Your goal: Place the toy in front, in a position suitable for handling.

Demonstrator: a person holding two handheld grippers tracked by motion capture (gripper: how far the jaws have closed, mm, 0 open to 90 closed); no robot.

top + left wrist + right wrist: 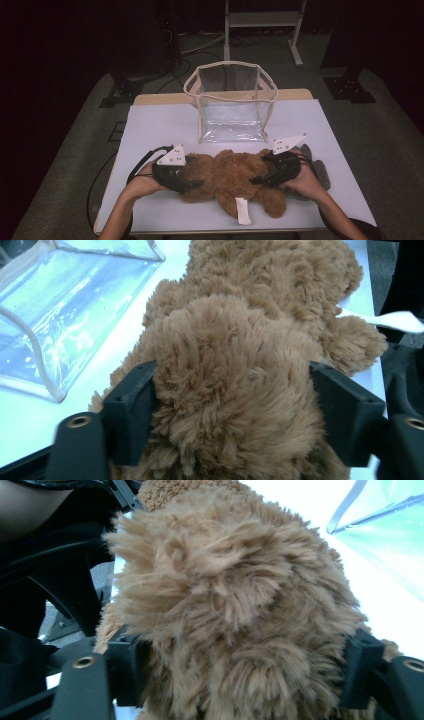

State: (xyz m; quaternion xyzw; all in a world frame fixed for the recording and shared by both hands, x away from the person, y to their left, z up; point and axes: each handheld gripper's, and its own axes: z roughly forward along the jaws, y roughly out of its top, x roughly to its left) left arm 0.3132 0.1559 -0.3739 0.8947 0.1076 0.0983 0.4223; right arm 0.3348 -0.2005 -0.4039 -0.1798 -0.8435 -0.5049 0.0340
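While room's dark, white table (160, 125) lit; both tools, left (192, 184) & right (256, 179), grip bear (230, 175).

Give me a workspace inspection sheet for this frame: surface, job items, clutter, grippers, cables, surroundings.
Surface: white table top, wooden edge at the far side.
Job's things: brown plush bear lying near the front edge, white tag out; clear bag upright and open behind it.
Clutter: grey item under the right hand, unclear what.
Grippers: left gripper and right gripper each have plush between the jaws, fur against the pads.
Cables: black cable loops off the left gripper.
Surroundings: dark room, grey floor, white frame behind.
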